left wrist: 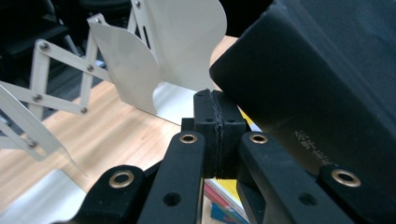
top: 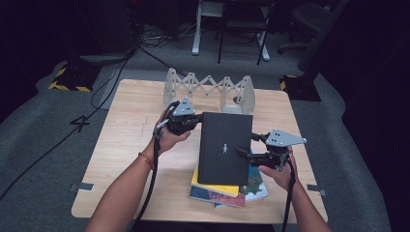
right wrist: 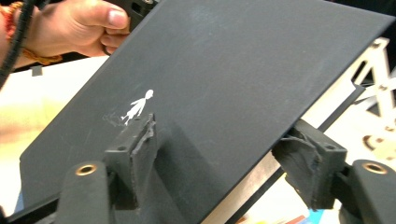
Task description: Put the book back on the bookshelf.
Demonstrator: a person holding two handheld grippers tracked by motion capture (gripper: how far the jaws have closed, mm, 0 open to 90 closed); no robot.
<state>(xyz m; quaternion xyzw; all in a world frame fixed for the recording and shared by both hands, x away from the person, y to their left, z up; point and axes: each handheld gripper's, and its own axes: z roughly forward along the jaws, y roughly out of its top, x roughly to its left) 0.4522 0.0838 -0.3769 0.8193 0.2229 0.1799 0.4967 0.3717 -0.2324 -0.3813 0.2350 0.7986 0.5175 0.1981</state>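
Pale wood formed the counter point(top: 125, 145), seen from above with grey carpet around it. At its far edge stood a white expanding bookend rack point(top: 208, 89), its curved metal plates joined by scissor links, and it sat just beyond the black book.

On the left, the left hand-held gripper point(top: 196, 118) sat at the book's upper left corner. In the left gripper view its two black jaws were clenched flat against each other with nothing between them, and the book's spine and corner lay just beside them to the right; whether they touched could not be told.

In the middle, a black hardcover book point(top: 225, 147) with a small white figure on its cover was lifted and tilted above a stack of colourful books point(top: 227, 191) lying on the near part of the counter.

On the right, the right hand-held gripper point(top: 249, 153) reached in from the book's right edge. In the right gripper view one jaw lay on the cover beside the white figure and the other sat under the page edge, grasping the black book between them.
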